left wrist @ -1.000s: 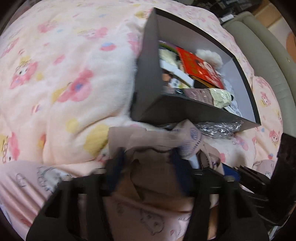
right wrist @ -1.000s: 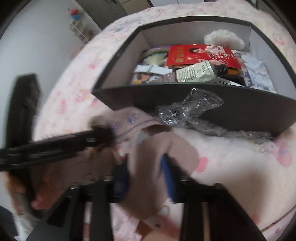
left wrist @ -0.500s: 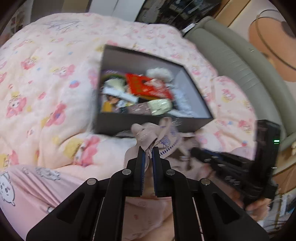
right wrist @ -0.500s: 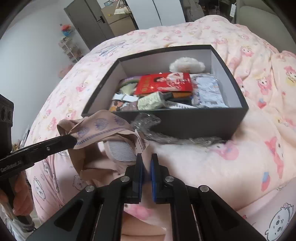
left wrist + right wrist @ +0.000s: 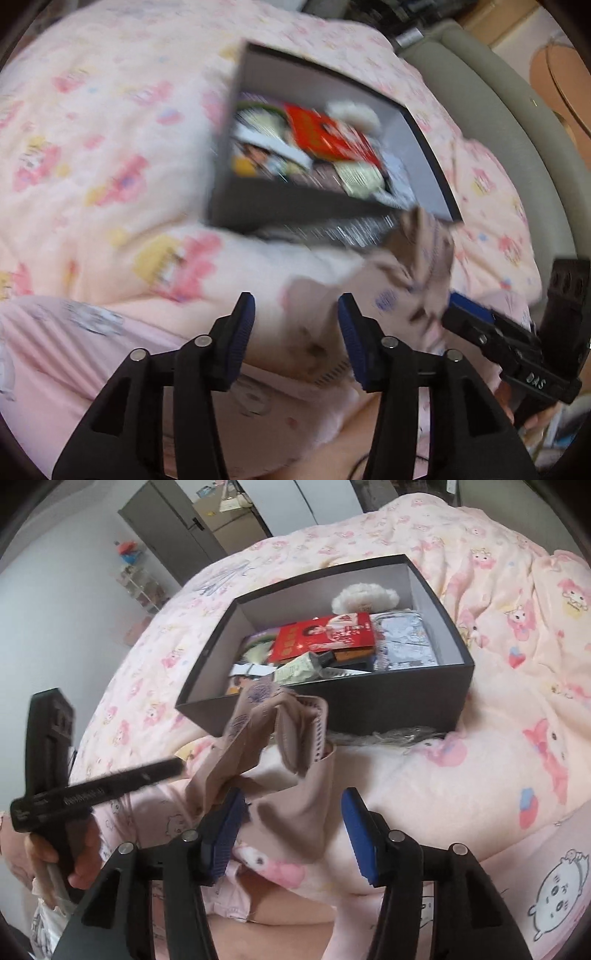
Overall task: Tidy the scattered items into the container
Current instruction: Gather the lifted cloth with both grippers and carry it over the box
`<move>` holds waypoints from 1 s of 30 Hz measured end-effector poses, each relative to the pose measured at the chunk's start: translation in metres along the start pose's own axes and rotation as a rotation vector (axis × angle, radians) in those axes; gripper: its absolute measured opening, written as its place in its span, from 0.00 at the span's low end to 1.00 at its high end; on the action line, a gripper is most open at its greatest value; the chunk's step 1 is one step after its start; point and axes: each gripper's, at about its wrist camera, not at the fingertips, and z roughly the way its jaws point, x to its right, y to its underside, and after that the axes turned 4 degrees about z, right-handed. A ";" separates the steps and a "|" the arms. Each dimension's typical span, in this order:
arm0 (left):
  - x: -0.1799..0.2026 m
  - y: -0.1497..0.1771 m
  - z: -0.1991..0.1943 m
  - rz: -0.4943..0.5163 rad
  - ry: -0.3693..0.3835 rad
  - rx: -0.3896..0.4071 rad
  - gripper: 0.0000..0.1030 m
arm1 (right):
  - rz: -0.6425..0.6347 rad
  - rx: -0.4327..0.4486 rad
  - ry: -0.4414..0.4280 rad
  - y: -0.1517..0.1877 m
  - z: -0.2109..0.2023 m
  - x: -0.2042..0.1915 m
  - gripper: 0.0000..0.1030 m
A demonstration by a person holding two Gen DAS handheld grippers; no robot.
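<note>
Getting the cloth point(image 5: 288, 760) into the box point(image 5: 388, 701) comes down to re-gripping it cleanly, because right now neither claw truly pinches it. The right gripper point(image 5: 293, 834) has its jaws opening, and the beige cloth sags loosely between them, touching the left blue pad but not pressed. The left gripper point(image 5: 295, 332) is opening too; in its blurred view the fabric lies beyond its spread jaws and nothing is squeezed. From the right wrist view, the left gripper's dark fingers reach against the cloth's left side; whether they bear any of it I cannot tell.

The cloth stands bunched on the blanket point(image 5: 498, 720), just in front of the box's near wall, its patterned edge rising level with the rim. The box already holds a red packet point(image 5: 325, 635), a tube point(image 5: 299, 666) and a white puff point(image 5: 364, 594), with bare floor only along the far wall.

To do this well, I judge one claw should close on the thick bunched middle rather than a thin edge, lift until the trailing end clears the near wall, then release over the contents. A crinkled plastic wrapper point(image 5: 406, 734) lies against the box's base; keep the jaws off it.
</note>
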 end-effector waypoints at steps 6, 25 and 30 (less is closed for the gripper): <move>0.015 0.008 0.024 0.021 0.032 -0.030 0.29 | 0.029 0.008 0.056 0.000 0.010 0.007 0.49; 0.002 0.006 -0.021 -0.027 -0.003 0.055 0.48 | -0.036 -0.041 0.028 0.004 0.018 -0.004 0.50; 0.005 0.024 -0.001 -0.044 -0.045 -0.034 0.51 | -0.030 0.013 0.051 -0.015 0.025 0.003 0.56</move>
